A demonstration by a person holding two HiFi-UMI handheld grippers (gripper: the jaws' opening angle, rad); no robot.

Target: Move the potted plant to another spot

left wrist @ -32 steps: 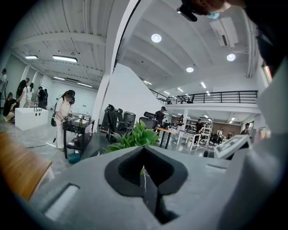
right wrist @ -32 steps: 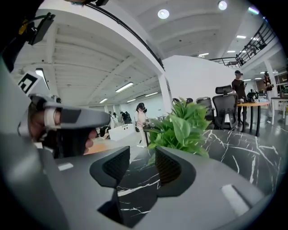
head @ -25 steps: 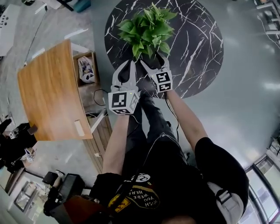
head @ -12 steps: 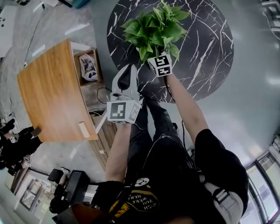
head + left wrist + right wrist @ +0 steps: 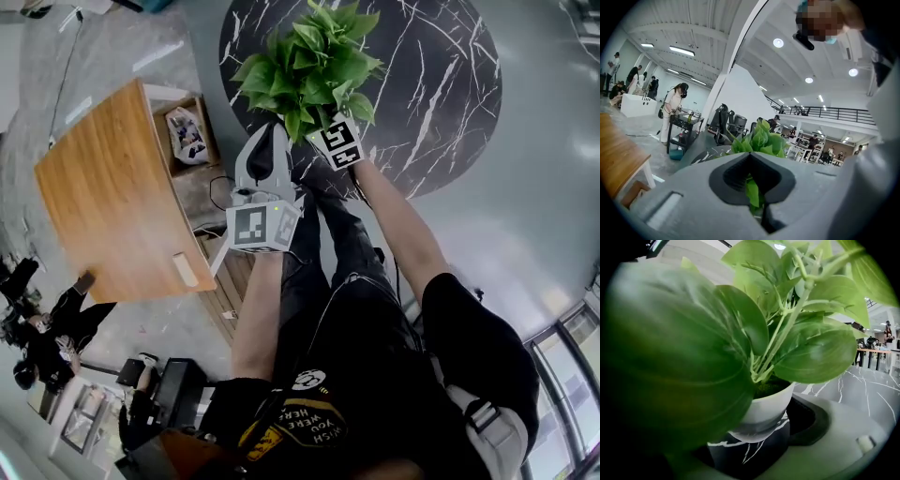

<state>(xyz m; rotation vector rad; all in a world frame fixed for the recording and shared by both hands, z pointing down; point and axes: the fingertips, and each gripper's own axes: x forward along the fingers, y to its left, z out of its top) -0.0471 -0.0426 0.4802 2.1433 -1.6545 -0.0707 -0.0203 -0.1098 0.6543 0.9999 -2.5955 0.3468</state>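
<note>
The potted plant [image 5: 309,61], leafy green in a white pot [image 5: 764,411], stands near the edge of a round black marble table [image 5: 431,84]. My right gripper [image 5: 759,427] is open, pushed in under the leaves with the pot between its jaws and its pads apart from the pot. In the head view only its marker cube [image 5: 336,142] shows; the leaves hide the jaws. My left gripper [image 5: 272,131] is shut on nothing, just left of the plant and short of it. In the left gripper view the leaves [image 5: 759,140] show past the closed tips [image 5: 750,154].
A wooden table [image 5: 103,197] lies to the left, with an open compartment holding a bag [image 5: 187,136] at its near end. Several people and a cart [image 5: 677,129] stand in the hall at far left. Grey floor [image 5: 525,216] lies right of the marble table.
The right gripper has moved forward under the leaves, and its jaws now stand around the pot. The left gripper has hardly moved.
</note>
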